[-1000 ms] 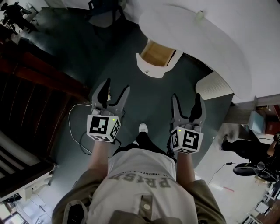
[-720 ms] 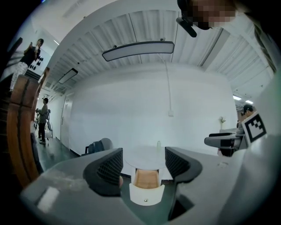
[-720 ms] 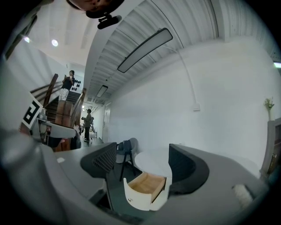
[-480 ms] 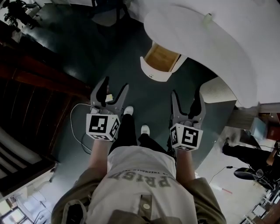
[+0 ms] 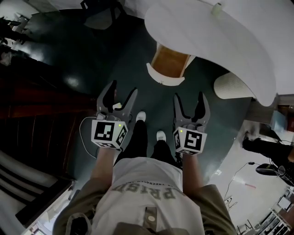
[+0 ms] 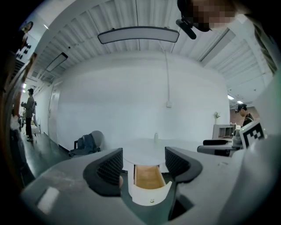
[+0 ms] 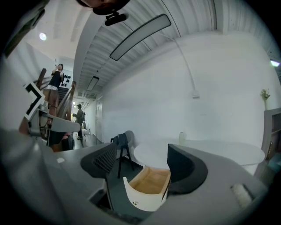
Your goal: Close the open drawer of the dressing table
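Note:
The white dressing table (image 5: 216, 41) curves across the upper right of the head view. Its drawer (image 5: 169, 65) is pulled out, showing a bare wooden inside and a rounded white front with a small knob (image 5: 160, 82). My left gripper (image 5: 119, 97) is open, held in the air short of the drawer and to its left. My right gripper (image 5: 189, 103) is open too, below the drawer front. In the left gripper view the drawer (image 6: 148, 183) sits between the jaws, farther off. In the right gripper view the drawer (image 7: 147, 187) lies ahead between the jaws, nothing held.
A white ribbed stool (image 5: 233, 85) stands right of the drawer under the table edge. A small bottle (image 5: 216, 8) stands on the tabletop. A chair with a bag (image 7: 122, 145) is to the left. A cable (image 5: 85, 137) lies on the dark floor. People stand far left.
The view has closed in on the table: the drawer now lies nearer both grippers. The right gripper has shifted left, toward the drawer front. Both stay open.

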A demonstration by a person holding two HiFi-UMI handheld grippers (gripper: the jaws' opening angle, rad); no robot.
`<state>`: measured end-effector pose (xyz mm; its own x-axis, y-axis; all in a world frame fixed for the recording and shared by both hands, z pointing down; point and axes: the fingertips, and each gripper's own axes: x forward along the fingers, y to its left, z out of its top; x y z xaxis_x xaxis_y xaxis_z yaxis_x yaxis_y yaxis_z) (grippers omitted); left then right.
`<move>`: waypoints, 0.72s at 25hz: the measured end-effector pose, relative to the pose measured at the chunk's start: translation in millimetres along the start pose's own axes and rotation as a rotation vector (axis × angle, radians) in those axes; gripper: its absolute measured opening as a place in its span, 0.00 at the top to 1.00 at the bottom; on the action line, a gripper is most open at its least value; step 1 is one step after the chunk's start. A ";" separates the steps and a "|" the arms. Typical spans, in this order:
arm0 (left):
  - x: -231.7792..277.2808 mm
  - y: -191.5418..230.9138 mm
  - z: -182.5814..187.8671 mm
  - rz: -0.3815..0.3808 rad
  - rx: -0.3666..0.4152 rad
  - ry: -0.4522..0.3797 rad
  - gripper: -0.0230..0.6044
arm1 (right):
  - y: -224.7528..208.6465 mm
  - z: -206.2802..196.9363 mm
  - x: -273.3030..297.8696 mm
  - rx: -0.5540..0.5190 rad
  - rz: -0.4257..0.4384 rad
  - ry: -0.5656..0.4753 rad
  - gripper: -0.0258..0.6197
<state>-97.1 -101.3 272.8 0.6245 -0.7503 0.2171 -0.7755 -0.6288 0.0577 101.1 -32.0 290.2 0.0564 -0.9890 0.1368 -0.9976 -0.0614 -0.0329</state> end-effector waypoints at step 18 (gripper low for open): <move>103.6 54.2 -78.6 -0.107 -0.045 0.151 0.46 | 15.3 -169.2 128.1 0.021 -0.108 0.226 0.41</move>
<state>-81.8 -197.1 375.0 0.6854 -0.6381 0.3508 -0.7106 -0.6914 0.1308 86.2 -136.9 474.8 0.1501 -0.9213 0.3588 -0.9850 -0.1706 -0.0261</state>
